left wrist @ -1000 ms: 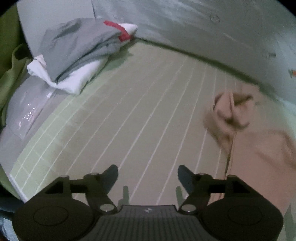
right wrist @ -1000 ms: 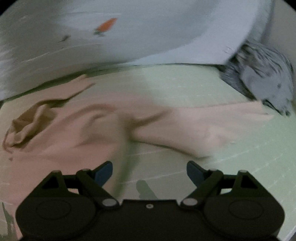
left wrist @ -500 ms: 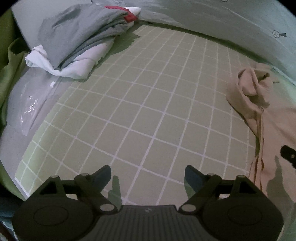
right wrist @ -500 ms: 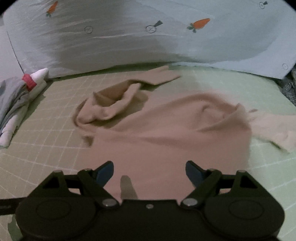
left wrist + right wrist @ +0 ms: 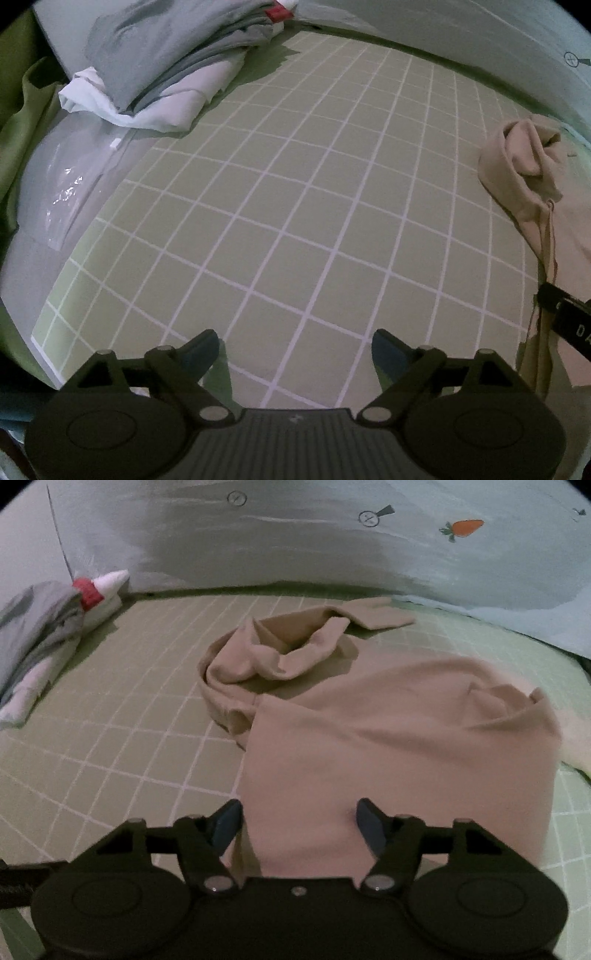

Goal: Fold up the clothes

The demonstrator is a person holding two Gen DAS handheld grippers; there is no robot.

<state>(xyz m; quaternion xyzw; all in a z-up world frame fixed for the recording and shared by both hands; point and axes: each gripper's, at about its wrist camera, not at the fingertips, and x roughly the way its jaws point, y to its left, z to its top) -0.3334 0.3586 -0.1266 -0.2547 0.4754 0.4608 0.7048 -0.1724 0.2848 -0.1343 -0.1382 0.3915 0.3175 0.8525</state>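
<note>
**Beige hoodie unfolded, earlier stack done**

Beige hoodie sprawled on the green grid mat, hood bunched, sleeve flung out: folding judged barely begun. Right gripper spread open over its hem; left gripper open above bare mat. Folded pile parked at far corner.

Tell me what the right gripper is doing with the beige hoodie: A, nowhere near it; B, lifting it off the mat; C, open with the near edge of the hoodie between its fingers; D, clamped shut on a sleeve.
C: the right gripper is open, its fingers straddling the near edge of the beige hoodie, which lies on the mat.
</note>
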